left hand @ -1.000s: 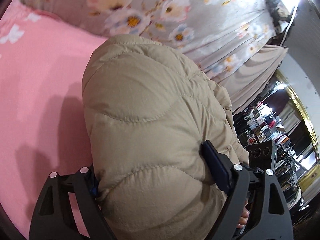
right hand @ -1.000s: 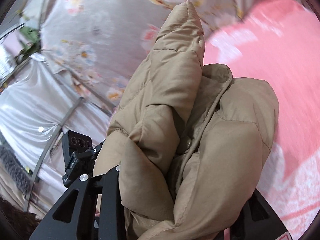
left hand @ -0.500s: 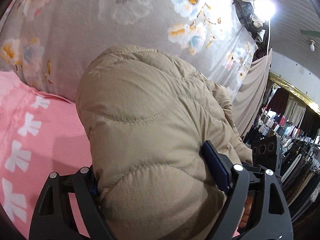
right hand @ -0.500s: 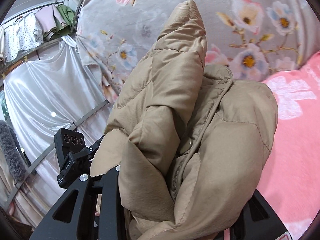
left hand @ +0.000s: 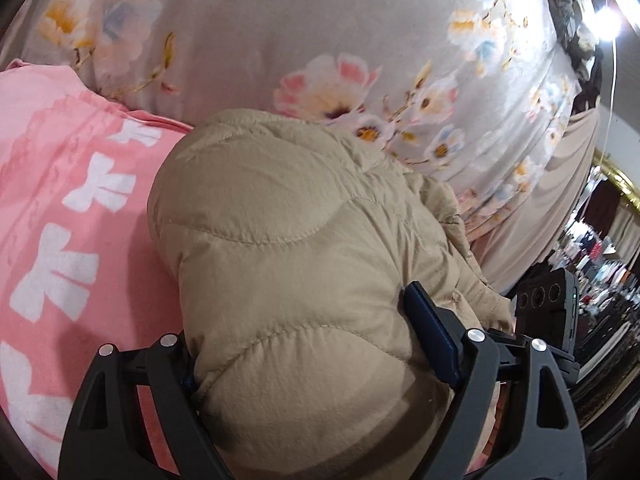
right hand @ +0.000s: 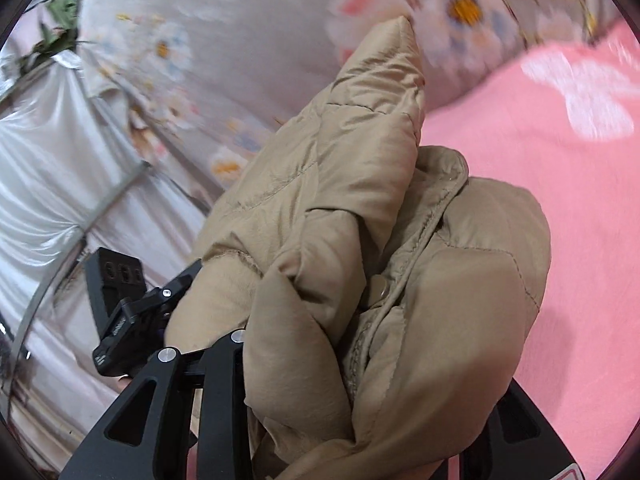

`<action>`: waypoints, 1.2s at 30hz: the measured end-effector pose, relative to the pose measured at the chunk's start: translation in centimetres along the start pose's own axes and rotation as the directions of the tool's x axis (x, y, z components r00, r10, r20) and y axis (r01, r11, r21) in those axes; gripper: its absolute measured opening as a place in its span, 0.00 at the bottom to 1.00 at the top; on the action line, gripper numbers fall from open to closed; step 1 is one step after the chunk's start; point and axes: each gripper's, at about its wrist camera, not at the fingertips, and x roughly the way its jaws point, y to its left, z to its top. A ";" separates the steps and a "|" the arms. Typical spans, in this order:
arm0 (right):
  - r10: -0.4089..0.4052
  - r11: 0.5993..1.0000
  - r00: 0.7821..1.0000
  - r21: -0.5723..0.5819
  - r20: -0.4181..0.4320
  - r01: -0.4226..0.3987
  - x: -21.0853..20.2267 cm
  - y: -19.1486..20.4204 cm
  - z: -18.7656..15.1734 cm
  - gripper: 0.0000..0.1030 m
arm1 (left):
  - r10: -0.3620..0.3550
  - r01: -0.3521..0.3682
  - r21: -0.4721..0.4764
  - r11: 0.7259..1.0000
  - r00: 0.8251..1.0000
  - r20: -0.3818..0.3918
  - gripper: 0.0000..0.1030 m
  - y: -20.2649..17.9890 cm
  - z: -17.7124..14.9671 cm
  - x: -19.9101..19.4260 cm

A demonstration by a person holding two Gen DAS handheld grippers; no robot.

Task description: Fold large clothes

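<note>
Left gripper (left hand: 316, 364) jaws clamp a fat bunch of the tan puffer jacket (left hand: 288, 264); right gripper (right hand: 360, 420) likewise (fabric hides its tips). Jacket held over pink blanket (left hand: 60, 208), floral sheet (left hand: 320, 40) behind, clothes racks (left hand: 600, 264) far right.

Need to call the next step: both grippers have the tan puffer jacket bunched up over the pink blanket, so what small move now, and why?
Probably lower both together toward the pink blanket. The left gripper and right gripper each clamp a thick wad of the puffer jacket, which looks held above the blanket, so it needs laying down before folding.
</note>
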 end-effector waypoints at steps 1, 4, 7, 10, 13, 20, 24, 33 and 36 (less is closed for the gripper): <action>-0.004 1.000 1.000 0.010 -0.010 0.004 0.8 -0.7 -0.5 0.33 | 0.011 -0.011 0.008 1.000 1.000 -0.002 0.80 0.2 -0.3 0.3; -0.029 0.999 0.999 0.013 -0.030 0.029 2.1 -1.6 -1.5 0.37 | 0.042 -0.042 0.020 0.999 0.999 -0.017 0.81 1.6 -1.5 1.4; -0.047 0.998 0.997 0.032 -0.054 0.049 3.6 -2.8 -2.5 0.48 | 0.072 -0.074 -0.027 0.997 0.996 -0.058 0.87 3.8 -2.9 2.6; -0.052 0.995 0.996 0.077 -0.066 0.057 3.8 -3.5 -2.8 0.56 | 0.068 -0.075 -0.106 0.992 0.996 -0.066 0.90 5.9 -3.8 2.4; -0.085 0.993 0.991 0.068 -0.101 0.092 2.3 -2.8 -2.8 0.58 | 0.145 -0.153 -0.119 0.981 0.986 -0.077 0.92 5.4 -4.0 0.9; -0.350 0.937 0.933 -0.037 -0.087 0.348 -6.8 -0.3 -3.8 0.59 | 0.523 -0.516 0.099 0.851 0.850 -0.062 0.93 -1.3 -3.1 -5.2; -0.518 0.818 0.852 -0.248 0.078 0.520 -8.9 6.1 -3.1 0.28 | 0.665 -0.661 0.197 0.724 0.745 0.052 0.93 -6.9 -1.7 -6.4; -0.566 0.722 0.811 -0.386 0.148 0.574 -1.1 8.6 -2.6 0.12 | 0.783 -0.764 0.243 0.598 0.621 0.027 0.92 -10.1 -3.2 1.3; -0.592 0.737 0.802 -0.346 0.084 0.580 1.4 6.0 -3.0 0.12 | 0.784 -0.763 0.215 0.610 0.621 -0.023 0.93 -8.5 -4.6 2.7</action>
